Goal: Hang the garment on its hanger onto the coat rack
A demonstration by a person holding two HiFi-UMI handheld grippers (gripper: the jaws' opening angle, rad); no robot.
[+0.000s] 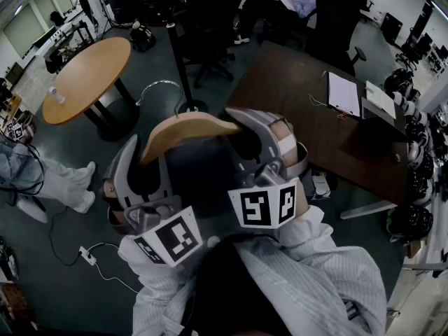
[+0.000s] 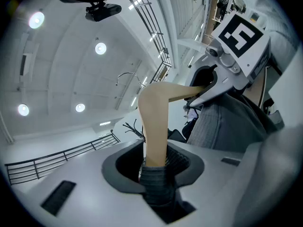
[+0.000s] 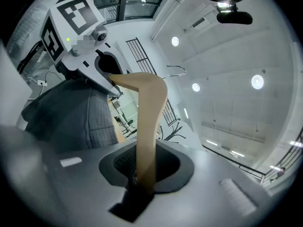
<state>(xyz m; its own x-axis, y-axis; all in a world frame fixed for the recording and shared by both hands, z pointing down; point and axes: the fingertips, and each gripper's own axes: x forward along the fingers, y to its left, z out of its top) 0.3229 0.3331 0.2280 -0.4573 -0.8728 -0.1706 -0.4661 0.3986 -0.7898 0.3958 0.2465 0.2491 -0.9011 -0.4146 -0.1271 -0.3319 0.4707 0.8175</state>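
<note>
I hold a wooden hanger (image 1: 185,128) raised in front of me, with a dark grey garment (image 1: 203,170) draped under it. My left gripper (image 1: 129,170) is shut on the hanger's left arm (image 2: 154,122), over a fold of the garment. My right gripper (image 1: 269,145) is shut on the right arm (image 3: 147,122). The hanger's metal hook (image 1: 157,86) curves away from me, toward the black coat rack pole (image 1: 178,54) standing just beyond. In the left gripper view the right gripper (image 2: 227,56) grips the far arm above the hanging garment (image 2: 222,122). The right gripper view shows the left gripper (image 3: 80,37) likewise.
A round wooden table (image 1: 87,75) stands at the left. A dark rectangular table (image 1: 308,110) with papers (image 1: 344,93) is at the right. Office chairs (image 1: 210,19) stand behind the rack. A person's legs (image 1: 49,180) and a power strip (image 1: 87,255) are on the left floor.
</note>
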